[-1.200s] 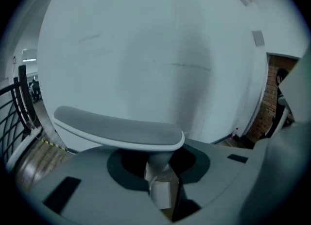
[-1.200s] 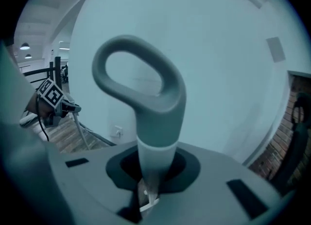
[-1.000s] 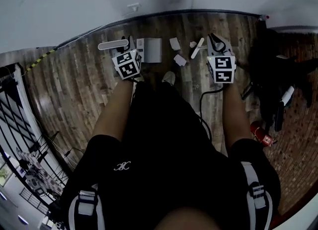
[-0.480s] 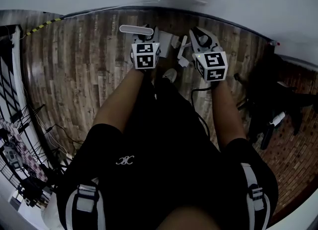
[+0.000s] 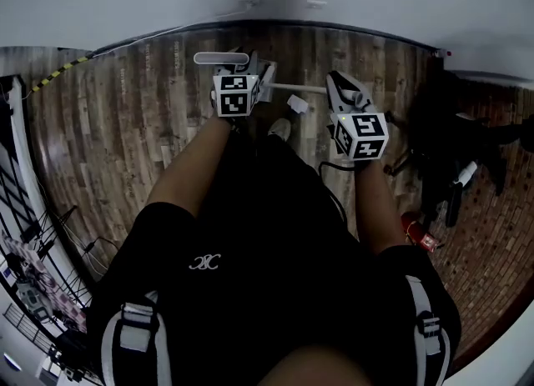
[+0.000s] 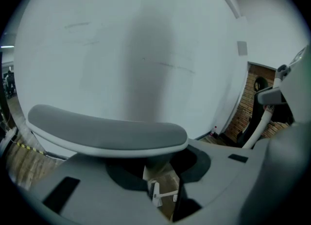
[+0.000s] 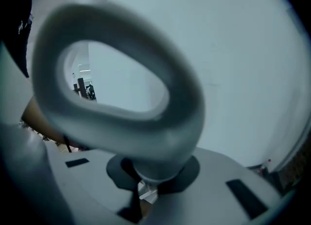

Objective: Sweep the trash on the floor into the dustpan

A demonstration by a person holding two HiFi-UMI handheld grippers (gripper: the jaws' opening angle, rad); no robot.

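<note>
My left gripper (image 5: 239, 66) is shut on the flat grey top handle (image 5: 221, 58) of the dustpan (image 5: 265, 72), which stands on the wood floor near the wall. In the left gripper view that handle (image 6: 107, 134) lies across the gripper (image 6: 160, 170), with floor and white bits visible below. My right gripper (image 5: 343, 90) is shut on the broom's grey loop handle (image 7: 121, 88), clamped at its neck by the gripper (image 7: 146, 175). The broom's white stick (image 5: 296, 87) runs across between the two grippers. A white scrap of trash (image 5: 298, 103) lies on the floor beside a shoe (image 5: 281, 130).
A white wall with a dark baseboard (image 5: 167, 34) is just ahead. Black stands and gear (image 5: 467, 159) crowd the right, over a brick-pattern floor, with a red object (image 5: 415, 230) near them. A cable (image 5: 335, 197) trails by the right leg. Racks (image 5: 25, 209) stand at the left.
The right gripper has moved back and to the right with the broom, whose stick now lies level between the grippers. The left gripper keeps its hold on the dustpan handle.
</note>
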